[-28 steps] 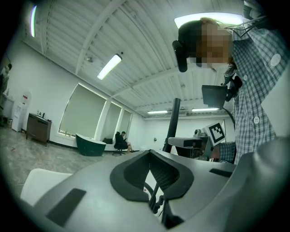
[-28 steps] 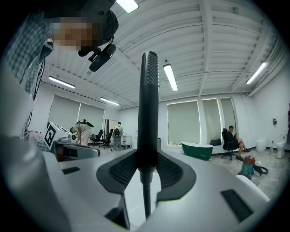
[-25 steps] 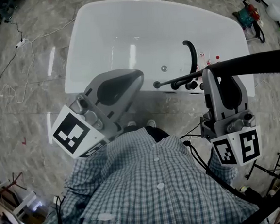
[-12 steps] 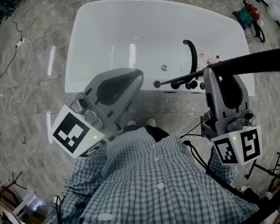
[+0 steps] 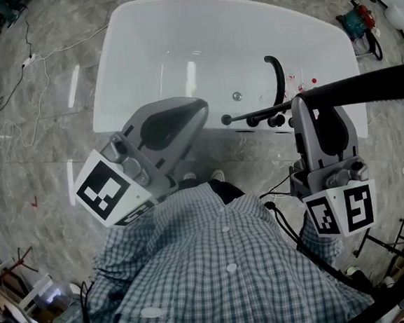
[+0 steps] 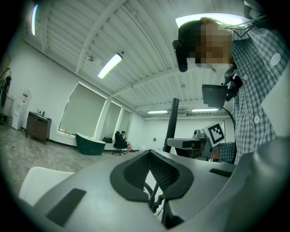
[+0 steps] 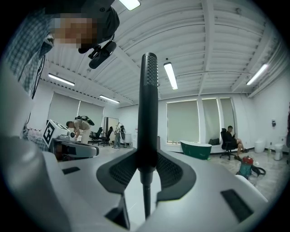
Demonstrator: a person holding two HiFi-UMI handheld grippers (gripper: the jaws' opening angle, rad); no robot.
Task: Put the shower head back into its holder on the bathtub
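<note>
The black stick shower head (image 5: 364, 88) lies level above the floor at the right of the white bathtub (image 5: 150, 49). My right gripper (image 5: 301, 103) is shut on it near its lower end. In the right gripper view the shower head (image 7: 147, 104) rises between the jaws of the right gripper (image 7: 146, 170), with its thin hose running down below. The hose (image 5: 254, 112) leads left to the black fittings (image 5: 276, 121) on the tub's near rim, beside the curved black spout (image 5: 277, 77). My left gripper (image 5: 199, 108) hovers at the near rim, shut and empty, as the left gripper view (image 6: 154, 183) shows.
Grey marble floor surrounds the tub, with cables (image 5: 31, 59) at the upper left and bags (image 5: 359, 24) at the upper right. A person sits on a chair (image 7: 229, 138) far off beside a dark green tub (image 7: 195, 148). Other people stand by chairs (image 7: 97, 133).
</note>
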